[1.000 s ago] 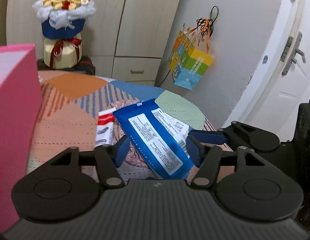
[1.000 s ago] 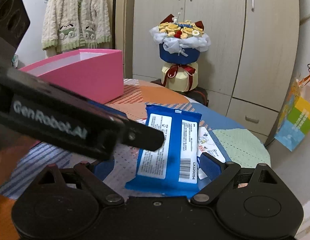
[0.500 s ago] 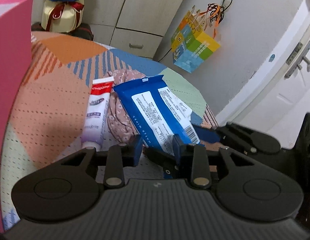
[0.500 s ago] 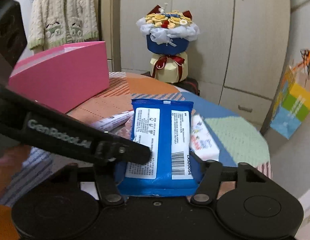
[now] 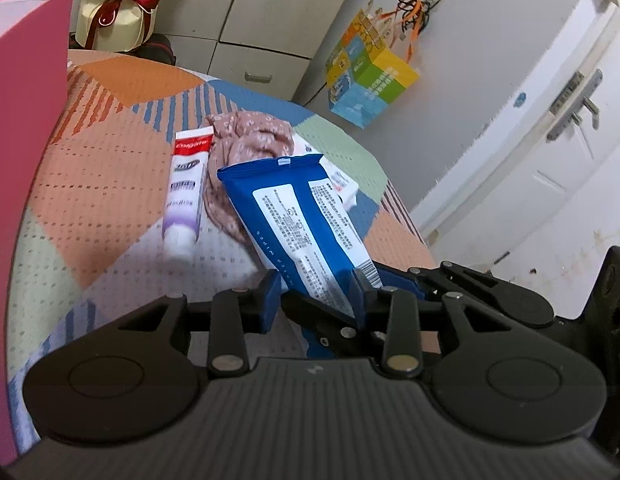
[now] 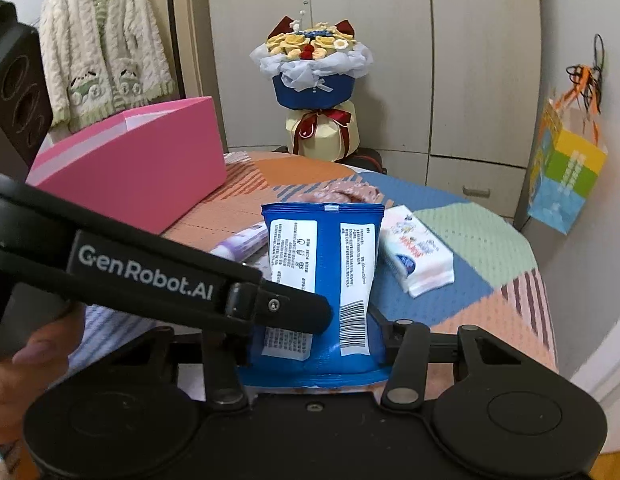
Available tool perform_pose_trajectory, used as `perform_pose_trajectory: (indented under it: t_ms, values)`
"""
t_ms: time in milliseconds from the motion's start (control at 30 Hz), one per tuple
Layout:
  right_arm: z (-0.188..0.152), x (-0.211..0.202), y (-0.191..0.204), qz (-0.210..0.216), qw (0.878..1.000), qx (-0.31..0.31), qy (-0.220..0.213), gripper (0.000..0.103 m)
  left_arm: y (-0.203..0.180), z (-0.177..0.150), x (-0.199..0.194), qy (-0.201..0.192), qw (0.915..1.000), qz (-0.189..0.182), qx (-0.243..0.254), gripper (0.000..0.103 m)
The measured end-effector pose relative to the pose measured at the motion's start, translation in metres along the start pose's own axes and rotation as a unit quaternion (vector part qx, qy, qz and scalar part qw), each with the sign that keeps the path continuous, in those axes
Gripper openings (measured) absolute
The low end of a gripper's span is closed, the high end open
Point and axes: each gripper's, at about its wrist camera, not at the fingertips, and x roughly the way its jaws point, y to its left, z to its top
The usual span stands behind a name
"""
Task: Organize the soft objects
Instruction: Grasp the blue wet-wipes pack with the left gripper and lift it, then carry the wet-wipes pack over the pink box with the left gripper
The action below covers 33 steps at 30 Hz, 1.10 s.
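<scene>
A blue pack of wet wipes [image 5: 298, 220] [image 6: 321, 276] is held up, tilted, above the patterned tablecloth [image 5: 110, 168]. My right gripper [image 6: 315, 354] is shut on its lower end. My left gripper [image 5: 315, 300] has also closed in on the pack's lower end, its fingers crossing the right wrist view. Behind the pack lie a toothpaste tube [image 5: 186, 196], a crumpled pink floral cloth [image 5: 246, 140] and a white tissue pack [image 6: 417, 256].
A pink box [image 6: 142, 168] stands on the table at the left, close to my left gripper. A flower bouquet [image 6: 313, 88] stands behind the table. A colourful bag [image 6: 565, 176] hangs on the wall at the right. The table's edge drops off to the right.
Both grippers closed on the blue wipes pack, which now stands lifted and more upright. The toothpaste tube and floral cloth beneath it have come into sight.
</scene>
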Motion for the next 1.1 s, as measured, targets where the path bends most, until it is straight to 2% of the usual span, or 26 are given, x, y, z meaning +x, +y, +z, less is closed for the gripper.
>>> perform_pose_trajectory:
  t_ms: [467,700,1000,1100]
  values:
    - [-0.028,-0.037,0.048,-0.008,0.999,0.052,-0.013,0.053,-0.009,-0.036,-0.051,0.014,0.9986,0.031,0.042,0.034]
    - [-0.040,-0.059,0.078,-0.007,0.999,0.050,0.002,0.053,-0.013,-0.059,-0.079,0.032,0.9972,0.046,0.049,0.034]
    - [-0.055,-0.090,0.116,-0.003,0.999,0.035,0.006,0.053,-0.011,-0.089,-0.120,0.023,0.9978,0.046,0.042,0.034]
    - [-0.053,-0.098,0.128,0.000,0.999,0.024,0.022,0.054,-0.011,-0.096,-0.135,0.020,0.9980,0.046,0.038,0.034]
